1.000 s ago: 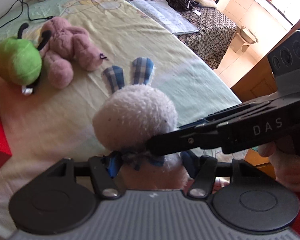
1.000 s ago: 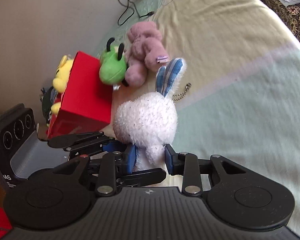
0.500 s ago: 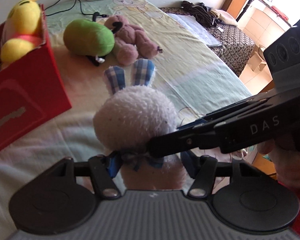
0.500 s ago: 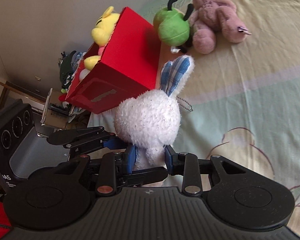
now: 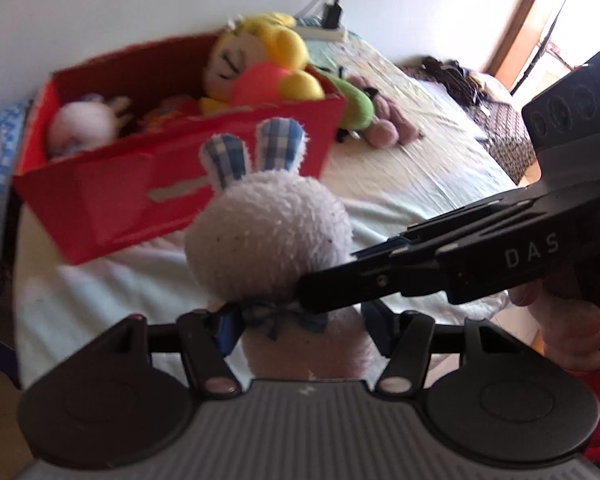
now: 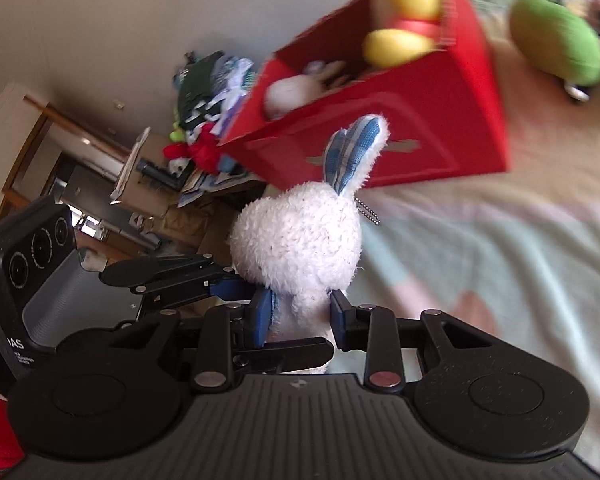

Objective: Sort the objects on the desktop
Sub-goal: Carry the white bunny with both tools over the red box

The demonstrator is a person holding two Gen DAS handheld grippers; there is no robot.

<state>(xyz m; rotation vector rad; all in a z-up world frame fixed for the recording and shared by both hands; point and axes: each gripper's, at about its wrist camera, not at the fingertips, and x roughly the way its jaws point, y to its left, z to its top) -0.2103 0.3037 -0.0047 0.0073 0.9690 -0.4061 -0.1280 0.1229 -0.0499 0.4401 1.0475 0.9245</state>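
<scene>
1. Since half a second ago the red box point(image 5: 172, 196) has been brought much nearer and now fills the left view, its open top visible; the white plush rabbit point(image 5: 268, 236) is carried toward it.
2. The rabbit is clamped at the body by both tools: the left gripper point(image 5: 300, 330) and the right gripper point(image 6: 300, 314), each closed on it, above the bedsheet point(image 5: 420, 168).
3. A yellow plush doll point(image 5: 260, 64) is already piled at the box's far right corner; a green plush point(image 5: 354, 104) lies beyond.
4. Risk, as judged: the rabbit could be caught on the near wall, or the doll knocked out, if it is released low.
</scene>
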